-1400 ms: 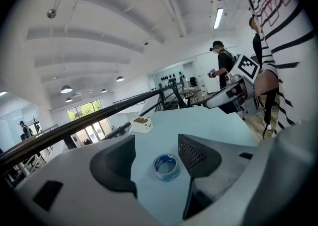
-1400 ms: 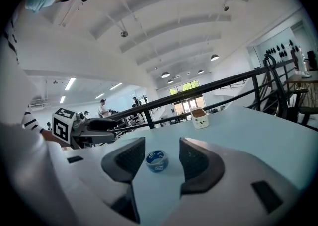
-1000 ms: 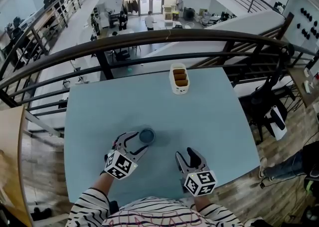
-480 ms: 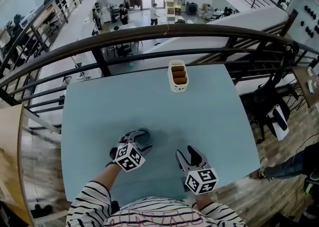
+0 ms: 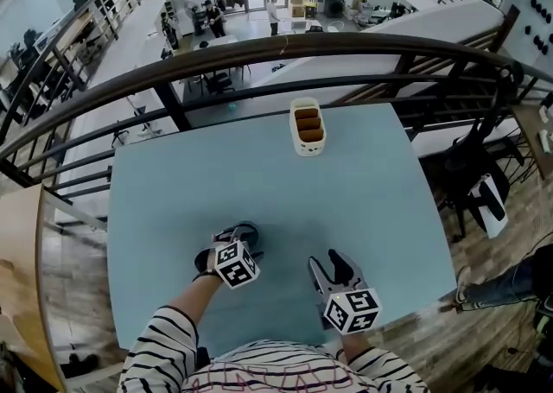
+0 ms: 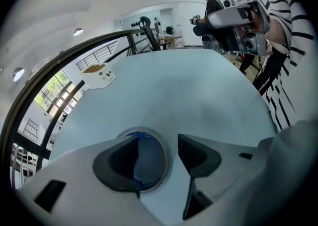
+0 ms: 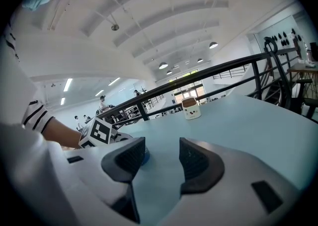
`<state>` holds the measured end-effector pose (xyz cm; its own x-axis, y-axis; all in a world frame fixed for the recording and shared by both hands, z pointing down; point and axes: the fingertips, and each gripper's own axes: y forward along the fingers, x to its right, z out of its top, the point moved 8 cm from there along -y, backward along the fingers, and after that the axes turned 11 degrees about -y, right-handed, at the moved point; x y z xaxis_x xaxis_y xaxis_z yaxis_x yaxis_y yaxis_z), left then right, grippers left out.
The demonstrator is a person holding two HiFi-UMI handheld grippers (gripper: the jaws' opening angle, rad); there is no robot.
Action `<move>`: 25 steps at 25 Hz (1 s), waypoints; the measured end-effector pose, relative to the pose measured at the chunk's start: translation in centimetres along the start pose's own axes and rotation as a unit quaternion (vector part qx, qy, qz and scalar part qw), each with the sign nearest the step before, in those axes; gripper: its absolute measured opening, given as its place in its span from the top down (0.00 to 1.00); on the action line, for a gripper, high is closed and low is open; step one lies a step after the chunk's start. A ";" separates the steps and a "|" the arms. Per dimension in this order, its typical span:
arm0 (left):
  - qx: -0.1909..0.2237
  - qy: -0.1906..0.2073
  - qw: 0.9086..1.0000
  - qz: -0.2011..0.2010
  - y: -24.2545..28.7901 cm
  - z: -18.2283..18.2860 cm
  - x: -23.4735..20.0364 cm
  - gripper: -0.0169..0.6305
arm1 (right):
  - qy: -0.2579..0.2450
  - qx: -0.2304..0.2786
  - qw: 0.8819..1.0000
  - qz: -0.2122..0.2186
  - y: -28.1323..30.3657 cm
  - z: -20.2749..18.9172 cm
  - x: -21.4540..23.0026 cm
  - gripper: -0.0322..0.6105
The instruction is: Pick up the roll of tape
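Note:
The roll of tape (image 6: 146,163), blue with a pale rim, lies flat on the light blue table (image 5: 371,201). In the head view the roll of tape (image 5: 247,231) peeks out just beyond my left gripper (image 5: 243,242). My left gripper (image 6: 160,153) is open and low over it. One jaw covers the roll's hollow middle and the other stands outside its right rim. My right gripper (image 5: 333,269) is open and empty, to the right of the roll. In the right gripper view a blue sliver of the tape (image 7: 144,156) shows beside the jaw of my right gripper (image 7: 161,158).
A small white container (image 5: 308,128) with brown items stands near the table's far edge, also seen as the white container (image 6: 98,75) and the white container (image 7: 190,108). A dark curved railing (image 5: 259,59) runs behind the table. A black chair (image 5: 471,175) stands to the right.
My left gripper has turned and moved right and forward, from beside the roll to over it, so one jaw now sits over the roll's middle. The right gripper has barely moved.

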<state>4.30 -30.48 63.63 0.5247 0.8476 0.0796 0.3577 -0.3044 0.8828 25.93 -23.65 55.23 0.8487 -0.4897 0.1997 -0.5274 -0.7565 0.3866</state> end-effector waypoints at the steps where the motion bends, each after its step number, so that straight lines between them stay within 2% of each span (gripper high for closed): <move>1: -0.010 0.002 1.000 -0.002 0.4 0.0 0.0 0.59 | 0.002 0.000 1.000 0.000 0.0 -0.1 0.1 0.62; 6: -0.044 0.005 0.999 -0.003 1.7 -0.4 0.1 0.59 | 0.010 0.002 1.000 -0.003 -0.2 -0.5 0.4 0.62; 9: -0.061 0.020 0.998 -0.007 1.9 -0.3 0.0 0.59 | 0.013 0.000 1.000 -0.006 -0.3 -0.7 0.6 0.62; 14: -0.092 0.038 0.995 -0.024 2.2 0.0 0.1 0.64 | 0.017 -0.003 1.000 -0.009 -0.4 -1.2 0.7 0.62; 19: -0.124 0.084 0.988 -0.049 2.5 0.3 0.9 0.74 | 0.018 -0.006 1.000 -0.008 -0.6 -1.3 0.5 0.62; 25: -0.126 0.095 0.986 -0.049 2.4 0.3 1.3 0.78 | 0.015 -0.005 1.000 -0.017 -1.4 -1.1 0.4 0.62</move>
<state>6.04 -30.21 65.74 0.3345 0.9409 0.0522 0.1837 -0.1194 0.9757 27.04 -22.32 55.80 0.8672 -0.4503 0.2128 -0.4977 -0.7686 0.4019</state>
